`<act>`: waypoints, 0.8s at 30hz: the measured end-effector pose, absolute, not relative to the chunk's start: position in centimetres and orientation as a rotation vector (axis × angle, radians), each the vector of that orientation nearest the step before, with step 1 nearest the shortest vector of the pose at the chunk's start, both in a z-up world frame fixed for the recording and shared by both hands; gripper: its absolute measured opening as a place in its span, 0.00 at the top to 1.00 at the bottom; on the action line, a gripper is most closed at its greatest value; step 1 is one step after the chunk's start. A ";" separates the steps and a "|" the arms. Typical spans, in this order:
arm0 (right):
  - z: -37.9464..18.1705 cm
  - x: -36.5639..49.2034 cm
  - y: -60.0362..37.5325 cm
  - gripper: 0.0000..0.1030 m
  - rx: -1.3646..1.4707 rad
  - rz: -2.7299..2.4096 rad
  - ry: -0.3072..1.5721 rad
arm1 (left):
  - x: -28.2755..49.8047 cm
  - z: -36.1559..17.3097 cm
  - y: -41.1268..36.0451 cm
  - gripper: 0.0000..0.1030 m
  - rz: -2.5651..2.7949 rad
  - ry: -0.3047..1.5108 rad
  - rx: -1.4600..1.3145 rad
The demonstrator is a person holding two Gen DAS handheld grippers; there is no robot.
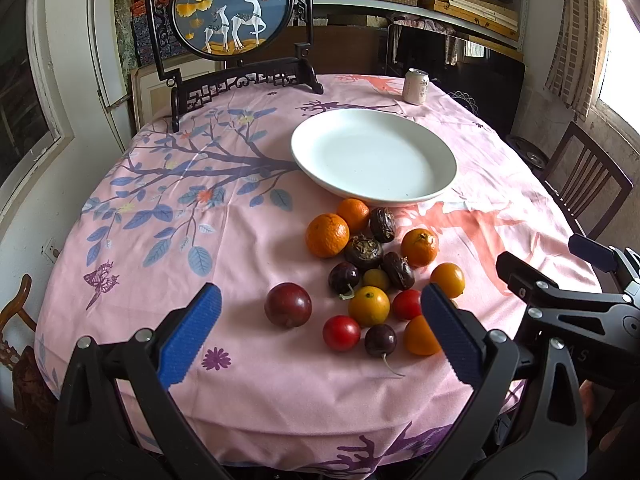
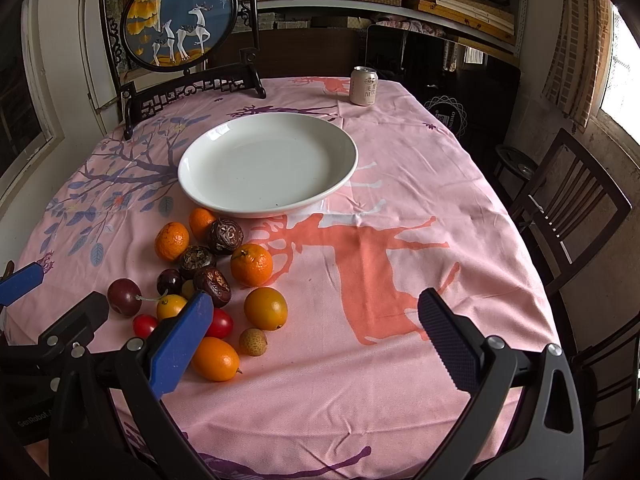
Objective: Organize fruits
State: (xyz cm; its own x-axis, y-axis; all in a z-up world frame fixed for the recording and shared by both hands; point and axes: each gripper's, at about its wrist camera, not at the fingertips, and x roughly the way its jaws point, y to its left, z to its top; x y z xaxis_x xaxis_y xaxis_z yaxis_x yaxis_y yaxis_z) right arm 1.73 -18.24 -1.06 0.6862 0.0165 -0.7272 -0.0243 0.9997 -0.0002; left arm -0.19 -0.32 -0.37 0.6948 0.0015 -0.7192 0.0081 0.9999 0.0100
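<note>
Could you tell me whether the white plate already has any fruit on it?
Empty. The white plate shows only bare surface in both views, and the fruits all lie on the tablecloth in front of it.

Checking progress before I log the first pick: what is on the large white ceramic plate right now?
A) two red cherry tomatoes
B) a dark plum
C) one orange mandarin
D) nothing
D: the large white ceramic plate is bare in both wrist views, and the pile of mixed fruit lies on the pink floral tablecloth in front of it.
</note>
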 end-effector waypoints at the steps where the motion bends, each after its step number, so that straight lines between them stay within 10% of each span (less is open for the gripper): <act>1: -1.1 1.7 -18.2 0.01 -0.010 0.023 0.815 | -0.2 -0.4 -0.3 0.02 -0.003 0.803 0.013; 24: -1.2 1.5 -18.4 0.01 -0.008 0.023 0.816 | -0.1 -0.3 -0.3 0.02 -0.004 0.805 0.012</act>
